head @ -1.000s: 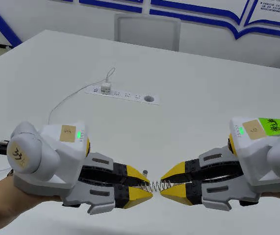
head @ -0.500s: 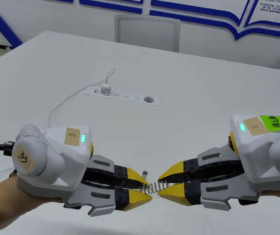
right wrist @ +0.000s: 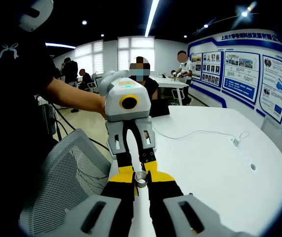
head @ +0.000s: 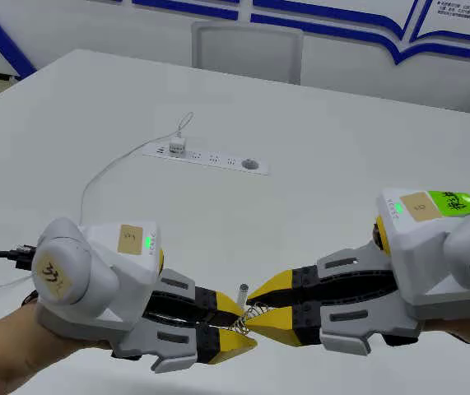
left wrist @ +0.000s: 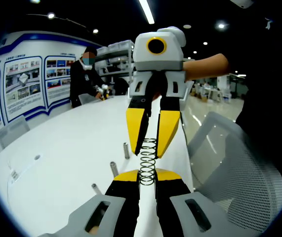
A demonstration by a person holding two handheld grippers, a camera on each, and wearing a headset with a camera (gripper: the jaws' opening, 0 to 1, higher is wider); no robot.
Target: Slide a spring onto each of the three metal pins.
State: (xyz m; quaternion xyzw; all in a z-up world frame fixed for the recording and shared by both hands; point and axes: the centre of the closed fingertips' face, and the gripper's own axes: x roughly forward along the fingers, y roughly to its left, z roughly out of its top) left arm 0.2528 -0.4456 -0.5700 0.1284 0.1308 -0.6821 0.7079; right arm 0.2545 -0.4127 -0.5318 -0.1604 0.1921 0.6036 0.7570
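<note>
A small metal spring [head: 248, 311] hangs in the air between my two grippers, just above the white table [head: 317, 164]. My left gripper [head: 236, 324] is shut on one end of the spring [left wrist: 147, 165]. My right gripper [head: 252, 313] meets it head-on, shut on the other end, and its own view looks down the spring's coil [right wrist: 141, 178]. The yellow fingertips [left wrist: 168, 131] of the right gripper taper down around the spring. One metal pin [head: 243, 290] stands upright just behind the jaws. Three pins [left wrist: 126, 149] stand in a row on the table below.
A white power strip [head: 207, 157] with a plugged-in charger and white cable [head: 111, 171] lies mid-table. A grey chair [head: 247, 49] stands at the far edge, and a mesh chair [right wrist: 66, 173] is beside the near edge. People [right wrist: 141, 79] stand in the background.
The two grippers have closed in on each other and the spring between them looks shorter. The left gripper has drifted right and lower.
</note>
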